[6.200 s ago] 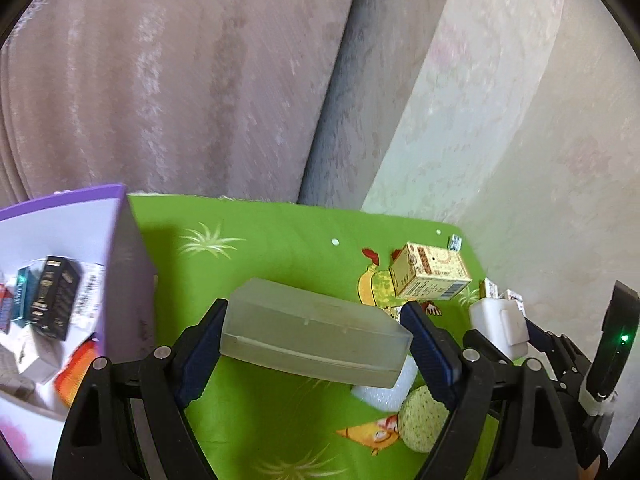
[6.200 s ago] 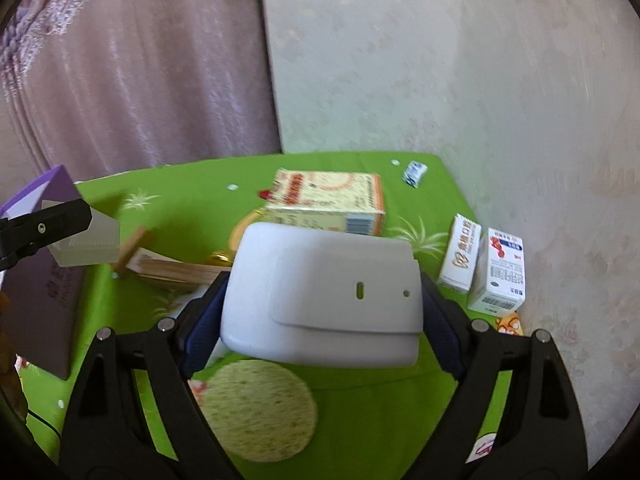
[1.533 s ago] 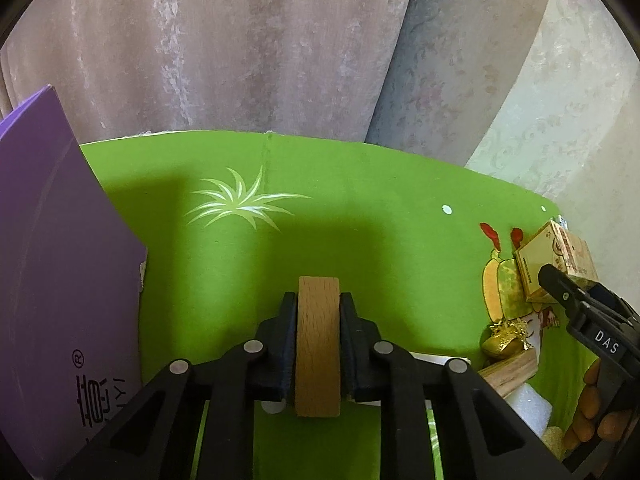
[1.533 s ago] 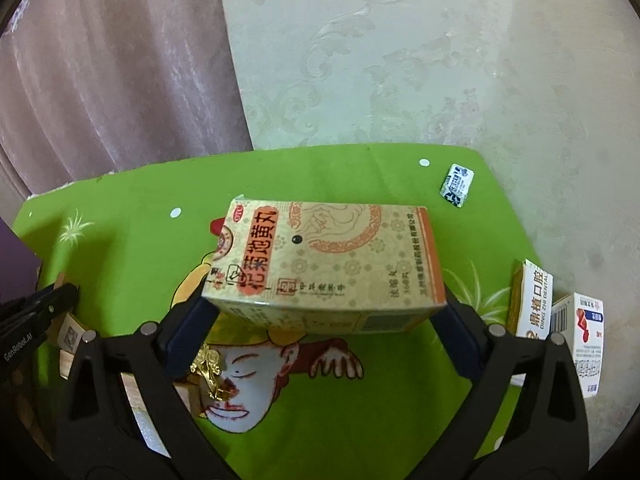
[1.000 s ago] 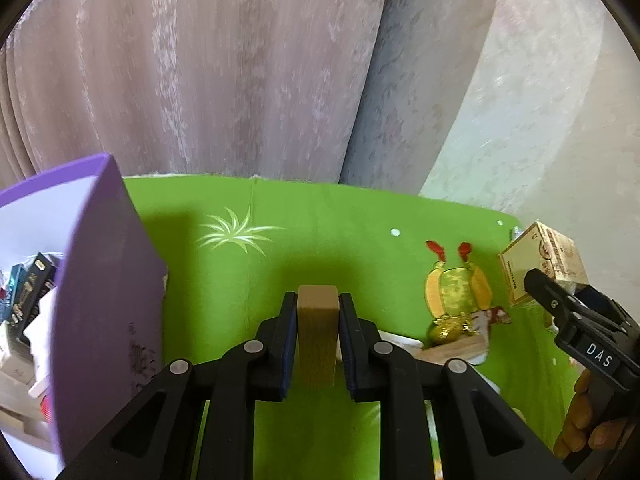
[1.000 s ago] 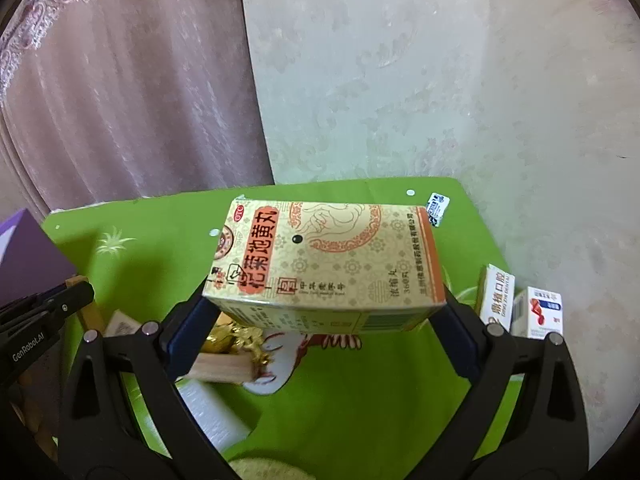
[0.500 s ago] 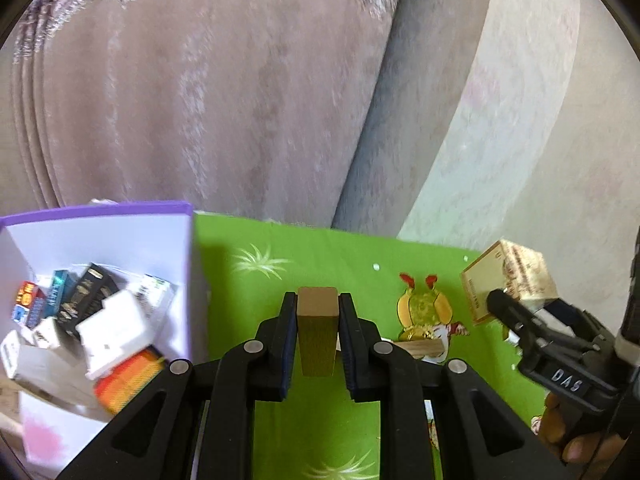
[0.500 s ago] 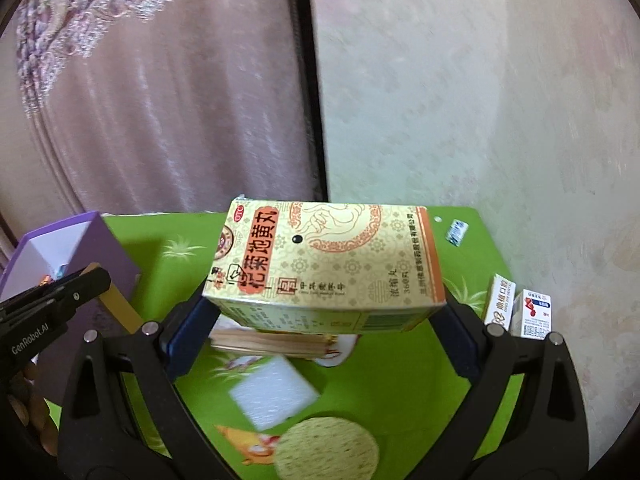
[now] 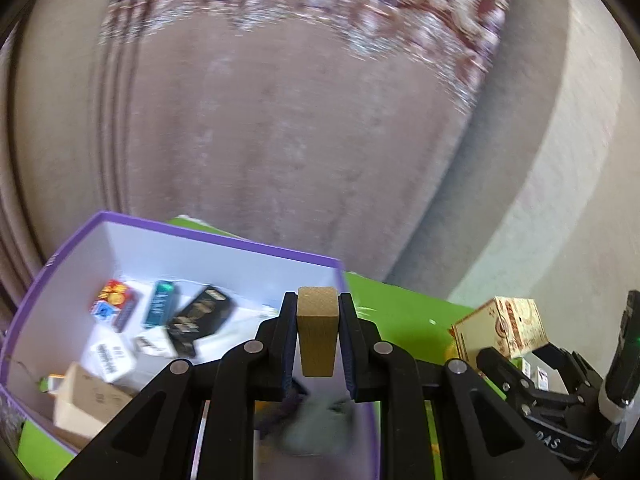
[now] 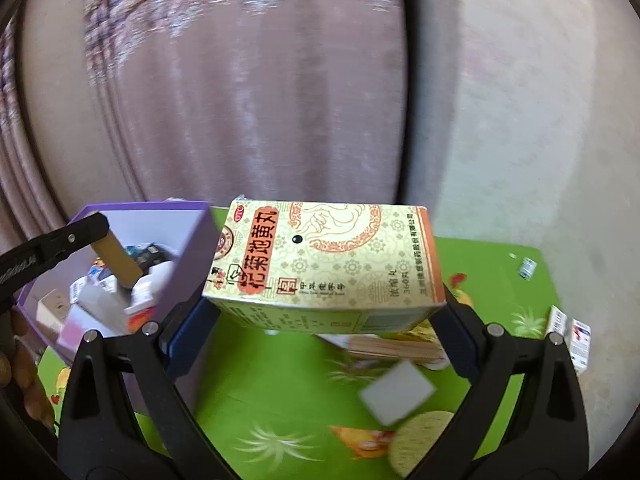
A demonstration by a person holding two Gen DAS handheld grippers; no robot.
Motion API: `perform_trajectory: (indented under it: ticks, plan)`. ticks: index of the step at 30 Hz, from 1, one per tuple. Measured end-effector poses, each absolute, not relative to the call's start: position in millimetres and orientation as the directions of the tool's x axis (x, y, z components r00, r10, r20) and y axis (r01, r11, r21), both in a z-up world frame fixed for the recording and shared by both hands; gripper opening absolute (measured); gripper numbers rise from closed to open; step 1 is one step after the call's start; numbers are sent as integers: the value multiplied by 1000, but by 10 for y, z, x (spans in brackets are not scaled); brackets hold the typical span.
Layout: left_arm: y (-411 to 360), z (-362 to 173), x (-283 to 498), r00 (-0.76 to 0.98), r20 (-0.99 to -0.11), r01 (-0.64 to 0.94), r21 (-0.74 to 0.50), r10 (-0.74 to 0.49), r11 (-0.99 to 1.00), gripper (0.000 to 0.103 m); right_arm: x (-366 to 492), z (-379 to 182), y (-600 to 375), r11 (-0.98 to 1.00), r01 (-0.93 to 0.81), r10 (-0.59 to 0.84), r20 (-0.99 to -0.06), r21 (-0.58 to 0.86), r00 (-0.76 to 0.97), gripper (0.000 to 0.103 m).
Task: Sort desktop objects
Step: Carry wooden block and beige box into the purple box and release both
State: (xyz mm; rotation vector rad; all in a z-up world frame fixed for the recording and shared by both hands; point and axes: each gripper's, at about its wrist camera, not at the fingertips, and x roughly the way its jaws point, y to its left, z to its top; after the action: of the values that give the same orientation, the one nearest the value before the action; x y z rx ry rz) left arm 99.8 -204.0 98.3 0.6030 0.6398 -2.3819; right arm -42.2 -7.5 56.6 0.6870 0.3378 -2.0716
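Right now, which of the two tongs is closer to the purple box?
Left. The left tongs hold a wooden block over the purple box; the right tongs, gripping a yellow carton, are beside it.

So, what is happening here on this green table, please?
A person is sorting small things into a purple box and holds a gripper in each hand. The left gripper is shut on a wooden block and holds it over the box, which already contains several small packages. The right gripper is shut on a yellow medicine box, in the air above the green table. A white pad and other items are not yet sorted.
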Motion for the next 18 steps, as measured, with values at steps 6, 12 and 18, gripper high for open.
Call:
perform_trajectory:
  ticks: [6, 12, 18]
  plan:
    - [-2270, 937, 1314, -699, -544, 685, -326, -464, -651, 20, -39, 584, -415, -474, 881, -713, -585, -6, -387, 98]
    - [-2418, 894, 1474, -689, -541, 705, -344, -483, -621, 20, 256, 540, -677, -396, 918, -735, -587, -34, -339, 98]
    - [-2513, 866, 1593, -676, -539, 724, -356, -503, -591, 20, 440, 458, -848, -326, 945, -758, -589, -30, -281, 98]
